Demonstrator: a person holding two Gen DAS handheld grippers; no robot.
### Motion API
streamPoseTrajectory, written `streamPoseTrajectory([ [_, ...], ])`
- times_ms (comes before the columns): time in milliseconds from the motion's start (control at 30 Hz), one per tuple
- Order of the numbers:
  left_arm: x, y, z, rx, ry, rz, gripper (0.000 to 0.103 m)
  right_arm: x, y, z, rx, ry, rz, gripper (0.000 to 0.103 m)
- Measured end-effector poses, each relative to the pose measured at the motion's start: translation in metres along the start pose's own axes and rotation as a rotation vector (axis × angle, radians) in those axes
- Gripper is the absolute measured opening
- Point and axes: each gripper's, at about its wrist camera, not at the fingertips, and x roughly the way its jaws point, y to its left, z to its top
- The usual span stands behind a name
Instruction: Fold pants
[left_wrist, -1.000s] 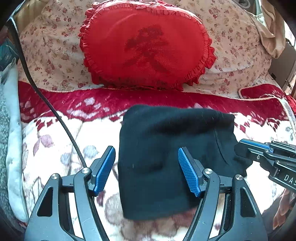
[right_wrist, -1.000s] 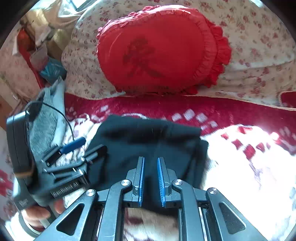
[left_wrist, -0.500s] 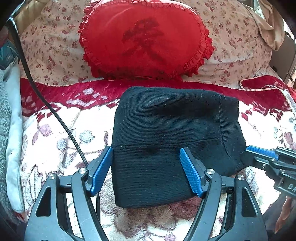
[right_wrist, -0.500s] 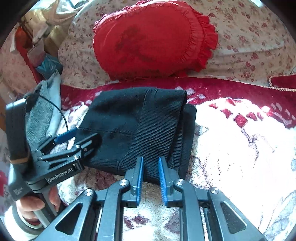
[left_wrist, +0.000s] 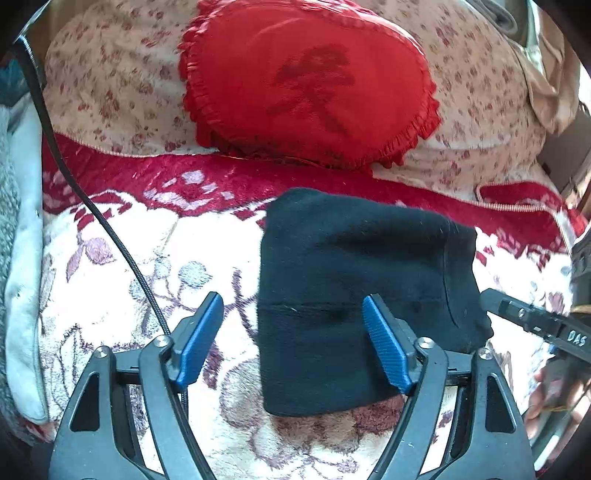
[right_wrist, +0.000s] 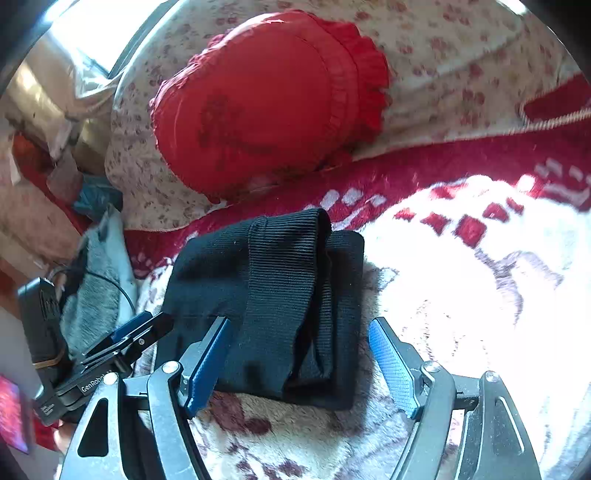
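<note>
The black knit pants lie folded into a compact rectangle on the floral blanket. In the right wrist view the pants show their ribbed waistband layers stacked at the right edge. My left gripper is open and empty, its blue fingers spread over the near left part of the bundle. My right gripper is open and empty, its fingers either side of the bundle's near edge. The right gripper also shows at the right edge of the left wrist view.
A red frilled cushion leans on a floral pillow behind the pants. A black cable runs across the blanket at the left. Grey and white fabric lies along the left edge.
My right gripper was shut near the pants' edge and has opened wide. The folded bundle has stayed on the blanket. Both grippers shifted slightly.
</note>
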Motion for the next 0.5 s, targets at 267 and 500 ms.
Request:
streamPoseTrajectory([
  [267, 0.024, 0.014, 0.002, -0.088, 0.079, -0.120, 0.079, 0.027, -0.012, 0.007, 0.039, 0.039, 0.011, 0.075],
  [500, 0.039, 0.000, 0.000, -0.101, 0.091, -0.182, 0.078, 0.041, -0.008, 0.006, 0.041, 0.029, 0.062, 0.062],
])
